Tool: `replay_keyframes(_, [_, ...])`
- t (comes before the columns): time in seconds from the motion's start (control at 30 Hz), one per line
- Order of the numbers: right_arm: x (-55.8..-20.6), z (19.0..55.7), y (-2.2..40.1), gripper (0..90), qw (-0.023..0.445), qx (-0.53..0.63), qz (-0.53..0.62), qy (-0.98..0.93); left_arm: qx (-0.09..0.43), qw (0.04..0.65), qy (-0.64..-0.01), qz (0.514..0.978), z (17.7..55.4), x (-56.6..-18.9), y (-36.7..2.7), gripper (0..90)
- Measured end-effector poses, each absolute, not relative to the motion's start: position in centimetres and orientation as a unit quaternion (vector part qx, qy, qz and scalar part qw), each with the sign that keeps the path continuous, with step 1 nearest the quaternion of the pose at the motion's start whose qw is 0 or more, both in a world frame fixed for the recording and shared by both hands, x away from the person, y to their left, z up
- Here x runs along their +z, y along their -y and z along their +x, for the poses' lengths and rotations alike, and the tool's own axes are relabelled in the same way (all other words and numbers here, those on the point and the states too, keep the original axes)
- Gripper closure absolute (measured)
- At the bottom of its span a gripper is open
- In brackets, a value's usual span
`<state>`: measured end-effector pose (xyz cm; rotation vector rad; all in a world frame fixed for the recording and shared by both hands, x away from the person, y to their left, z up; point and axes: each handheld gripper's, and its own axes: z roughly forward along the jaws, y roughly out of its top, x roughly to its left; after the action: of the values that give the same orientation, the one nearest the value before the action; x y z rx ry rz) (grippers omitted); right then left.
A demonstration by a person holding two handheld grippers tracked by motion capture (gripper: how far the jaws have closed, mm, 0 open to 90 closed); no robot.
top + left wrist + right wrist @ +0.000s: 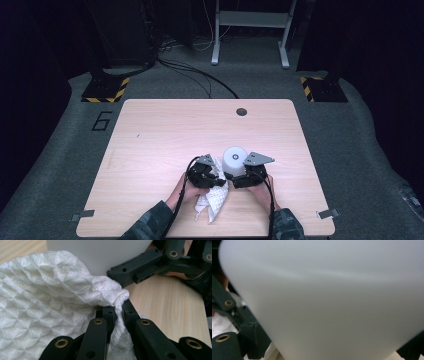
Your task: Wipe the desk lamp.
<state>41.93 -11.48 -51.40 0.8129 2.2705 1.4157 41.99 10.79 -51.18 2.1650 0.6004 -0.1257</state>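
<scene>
White plastic, the smooth wall of a cup (332, 297), sits right against the right gripper view's lens, with that gripper's black jaws flanking it at the lower corners; from above the right gripper (246, 175) has the cup (234, 159) clamped by its side, upright on the table (165, 130) near the person's edge. Holding it that way looks meant to steady the cup while the other hand works on it. In the left gripper view the left gripper (119, 312) is clenched on a fold of a white waffle-weave cloth (45, 305), the pinched corner bunched between the two tips and the rest billowing to the left and toward the cup's wall (100, 255). A pinch on one fold, rather than a wad, leaves a broad free face of cloth to wipe with, as I judge it. From above, the left gripper (204, 174) sits just beside the cup on its left, and the cloth (212, 200) trails down from it toward the person, over the wood. So the cloth lies between the left jaws and against or very near the cup's near-left side; actual contact I cannot confirm. One jaw of the right gripper (140, 267) reaches in at the cup's base, close to the cloth's pinched corner.
</scene>
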Motion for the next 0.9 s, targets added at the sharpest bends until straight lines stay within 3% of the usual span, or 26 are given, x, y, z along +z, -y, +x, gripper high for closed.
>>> replay_keyframes(0.33, [-51.4,41.9,11.5,8.3,0.172,0.498,0.287,-0.8,-0.069,0.44,-0.237,0.864,41.6,-51.6,-10.2,84.4])
replay_keyframes(0.9, [-51.4,41.9,11.5,8.2,0.171,0.498,0.286,-0.8,-0.029,0.454,-0.259,0.852,43.5,-49.6,-12.4,84.3])
